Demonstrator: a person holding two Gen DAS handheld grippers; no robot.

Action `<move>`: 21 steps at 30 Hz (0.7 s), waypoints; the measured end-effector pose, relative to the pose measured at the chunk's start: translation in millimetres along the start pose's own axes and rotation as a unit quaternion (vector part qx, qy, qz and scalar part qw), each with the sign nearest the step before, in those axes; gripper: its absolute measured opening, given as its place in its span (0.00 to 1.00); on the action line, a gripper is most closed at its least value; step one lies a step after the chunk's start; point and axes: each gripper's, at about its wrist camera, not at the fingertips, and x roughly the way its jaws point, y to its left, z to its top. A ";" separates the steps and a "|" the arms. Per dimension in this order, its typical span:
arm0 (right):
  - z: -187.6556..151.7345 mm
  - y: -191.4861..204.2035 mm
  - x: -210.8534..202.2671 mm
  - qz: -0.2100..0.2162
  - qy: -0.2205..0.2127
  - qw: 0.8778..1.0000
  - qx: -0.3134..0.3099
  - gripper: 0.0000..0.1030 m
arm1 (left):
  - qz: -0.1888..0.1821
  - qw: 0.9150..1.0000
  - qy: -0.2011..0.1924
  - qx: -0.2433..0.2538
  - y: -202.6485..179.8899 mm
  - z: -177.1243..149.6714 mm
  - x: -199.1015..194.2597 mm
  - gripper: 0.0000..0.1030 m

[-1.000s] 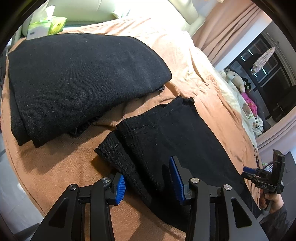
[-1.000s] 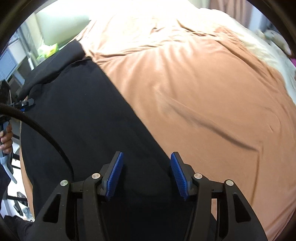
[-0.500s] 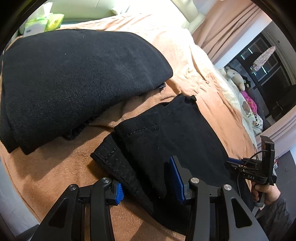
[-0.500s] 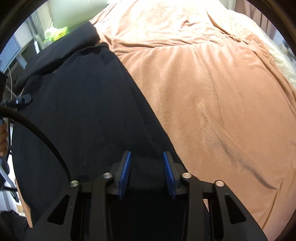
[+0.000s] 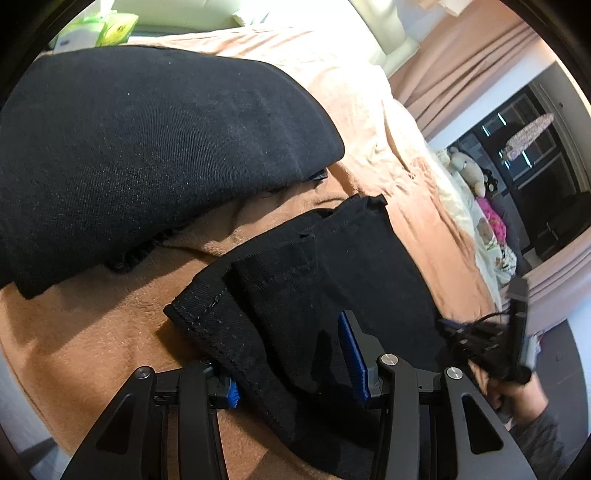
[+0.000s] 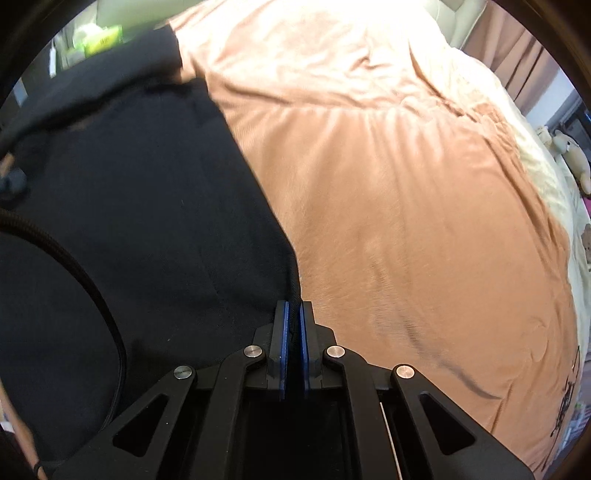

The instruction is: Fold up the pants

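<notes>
Black cotton-twill pants are lying flat on the peach-brown plush blanket covering the bed, running along the bed's near side edge; a second black folded garment is sitting just beyond the pants' end, toward the head of the bed, close to a green tissue pack. The left gripper is straddling the hemmed end of the pants with its fingers standing partly apart, one blue pad over the cloth and the other pad half tucked under the edge; whether they are pressing the cloth I cannot tell. The right gripper has just been closing and its fingers are now pinched shut on the pants' long edge, right where black cloth is meeting blanket. Risks: the right pinch is sitting so close to the edge that it may be catching only the top layer, so the lower layer would be staying behind when lifted and the fold would be coming out skewed; it may also be nipping blanket pile along with the pants, dragging the blanket. The left fingers are not visibly clamping, so that end could be slipping out. The black cable lying across the pants could be snagging the cloth.
</notes>
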 end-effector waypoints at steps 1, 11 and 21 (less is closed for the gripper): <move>1.7 3.2 5.1 -0.004 -0.008 1.000 0.007 0.02 | 0.001 1.000 0.000 -0.007 1.6 0.9 0.1 0.42; -10.7 -13.5 -28.7 0.047 -0.040 0.988 0.140 0.08 | -0.014 1.000 -0.014 -0.020 4.2 14.5 -20.9 0.04; -85.0 -12.4 -88.1 0.050 -0.023 0.970 0.238 0.09 | -0.055 0.998 -0.033 -0.018 -13.2 36.2 -44.5 0.03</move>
